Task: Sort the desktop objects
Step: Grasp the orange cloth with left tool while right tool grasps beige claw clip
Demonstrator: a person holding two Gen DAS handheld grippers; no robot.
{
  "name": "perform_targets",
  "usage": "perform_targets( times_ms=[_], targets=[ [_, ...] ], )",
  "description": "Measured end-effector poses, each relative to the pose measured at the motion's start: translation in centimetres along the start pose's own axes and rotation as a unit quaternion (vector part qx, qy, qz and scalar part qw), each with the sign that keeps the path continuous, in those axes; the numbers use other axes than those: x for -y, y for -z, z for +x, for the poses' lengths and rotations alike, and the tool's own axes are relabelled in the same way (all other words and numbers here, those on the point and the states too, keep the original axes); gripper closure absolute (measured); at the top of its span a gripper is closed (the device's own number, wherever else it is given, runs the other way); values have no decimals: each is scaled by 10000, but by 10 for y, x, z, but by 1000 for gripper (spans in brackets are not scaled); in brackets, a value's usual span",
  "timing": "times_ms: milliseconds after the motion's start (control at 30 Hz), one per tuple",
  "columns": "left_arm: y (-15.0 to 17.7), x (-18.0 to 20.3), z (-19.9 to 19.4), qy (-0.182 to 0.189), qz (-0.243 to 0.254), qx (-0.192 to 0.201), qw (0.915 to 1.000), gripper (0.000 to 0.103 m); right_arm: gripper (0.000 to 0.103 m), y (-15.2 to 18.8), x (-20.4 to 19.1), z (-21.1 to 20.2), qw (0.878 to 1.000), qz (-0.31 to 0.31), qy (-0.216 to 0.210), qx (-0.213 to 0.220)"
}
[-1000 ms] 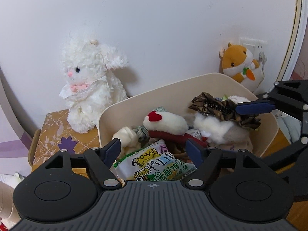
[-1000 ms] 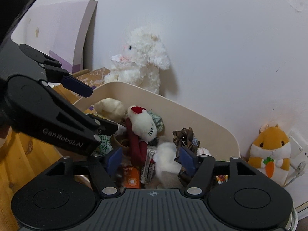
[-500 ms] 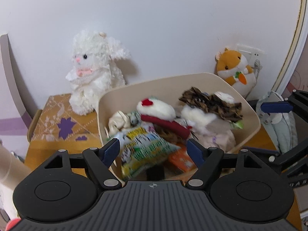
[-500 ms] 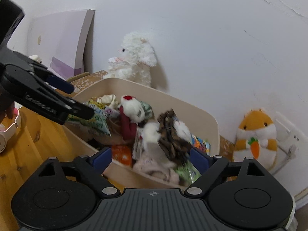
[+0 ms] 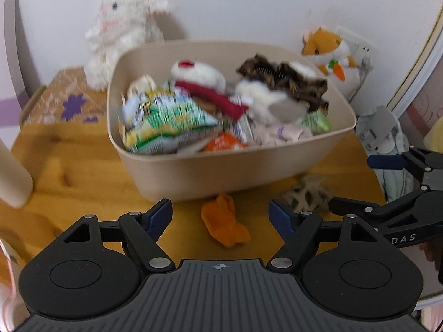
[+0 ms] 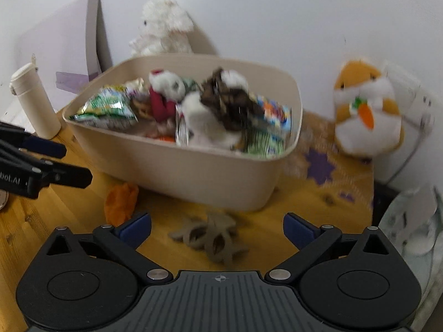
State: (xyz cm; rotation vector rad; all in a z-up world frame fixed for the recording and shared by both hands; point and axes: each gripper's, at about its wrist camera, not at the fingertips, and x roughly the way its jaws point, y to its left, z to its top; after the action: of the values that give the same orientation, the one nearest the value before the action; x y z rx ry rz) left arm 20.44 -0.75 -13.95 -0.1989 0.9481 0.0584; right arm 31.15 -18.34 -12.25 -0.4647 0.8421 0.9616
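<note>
A beige bin (image 5: 210, 171) (image 6: 193, 171) on the wooden desk is heaped with snack bags, small plush toys and a leopard hair claw. In front of it lie an orange fabric piece (image 5: 224, 224) (image 6: 121, 202) and a leopard-print scrunchie (image 5: 307, 193) (image 6: 210, 235). My left gripper (image 5: 220, 215) hovers open above the orange piece, nothing between its fingers. My right gripper (image 6: 217, 225) hangs over the scrunchie, its jaws opening wide, pads clear of it. Each gripper shows at the edge of the other's view.
A white plush rabbit (image 5: 124, 25) sits on a patterned box (image 5: 63, 96) behind the bin. An orange hamster plush (image 6: 368, 110) leans by a wall socket. A cream bottle (image 6: 33, 102) stands at the left, a pale green cloth (image 5: 384, 138) at the right edge.
Both grippers pulled back from over the bin and sank toward the desk in front of it. The right jaws spread wider. The orange piece and the scrunchie came into view.
</note>
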Motion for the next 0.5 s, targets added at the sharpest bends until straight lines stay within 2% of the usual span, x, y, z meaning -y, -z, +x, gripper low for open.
perform_targets(
  times_ms=[200,500],
  targets=[
    [5,1,21,-11,-280,-258,9993,25,0,14,-2,23,9992,275,26,-273],
    [8,-2,59,-383,-707,-569,9951,25,0,29,-9,51,9930,1087,300,-364]
  ],
)
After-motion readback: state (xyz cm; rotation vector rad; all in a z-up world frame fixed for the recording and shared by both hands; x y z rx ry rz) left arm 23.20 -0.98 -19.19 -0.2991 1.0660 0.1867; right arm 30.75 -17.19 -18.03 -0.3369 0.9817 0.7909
